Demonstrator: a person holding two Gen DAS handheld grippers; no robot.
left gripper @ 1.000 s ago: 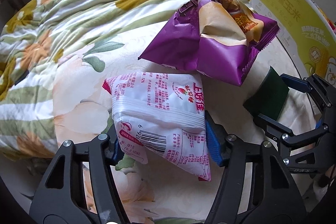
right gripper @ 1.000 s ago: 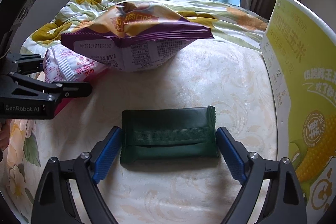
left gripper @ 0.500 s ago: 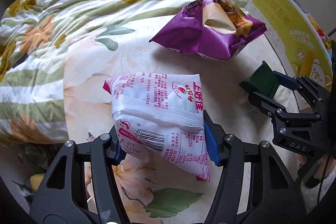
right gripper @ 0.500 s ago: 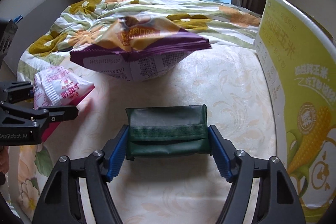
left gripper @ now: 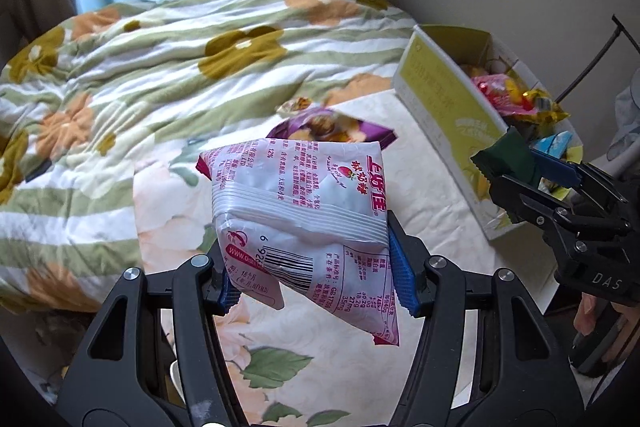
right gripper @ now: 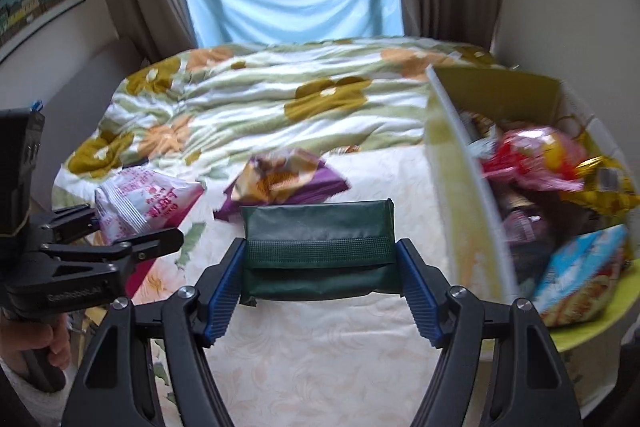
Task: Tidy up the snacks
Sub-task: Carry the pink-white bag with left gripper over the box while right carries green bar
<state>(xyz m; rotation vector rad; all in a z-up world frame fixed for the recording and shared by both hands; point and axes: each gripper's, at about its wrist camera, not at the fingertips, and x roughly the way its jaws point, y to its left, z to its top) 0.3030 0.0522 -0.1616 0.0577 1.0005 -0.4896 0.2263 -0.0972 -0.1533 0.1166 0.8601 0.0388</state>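
The white packet (left gripper: 304,223), printed in pink with a barcode, hangs in the air above the bed (left gripper: 320,367), pinched at its lower half between the 2 blue fingers (left gripper: 402,277) of the left gripper (left gripper: 316,281), which are drawn nearly together on it. In the right wrist view the same packet (right gripper: 140,203) shows at 9 o'clock, clear of the sheet.

The green packet (right gripper: 318,247) sits crosswise in the right gripper (right gripper: 320,297), its short ends pressed by both fingers (right gripper: 420,301); the jaws have just been closing within the last second and now grip it, lifted off the bed. From the left wrist view this packet (left gripper: 506,157) is at 3 o'clock, over the near wall of the box (left gripper: 440,107).

The purple bag (right gripper: 280,181) lies flat on the cream sheet, at 12 o'clock from both held packets.

The yellow box (right gripper: 460,163) stands at 2 o'clock on the bed, open at the top and holding a jumble of wrapped snacks (right gripper: 560,207). Past it all lies a floral quilt (right gripper: 256,99), then a window with curtains.
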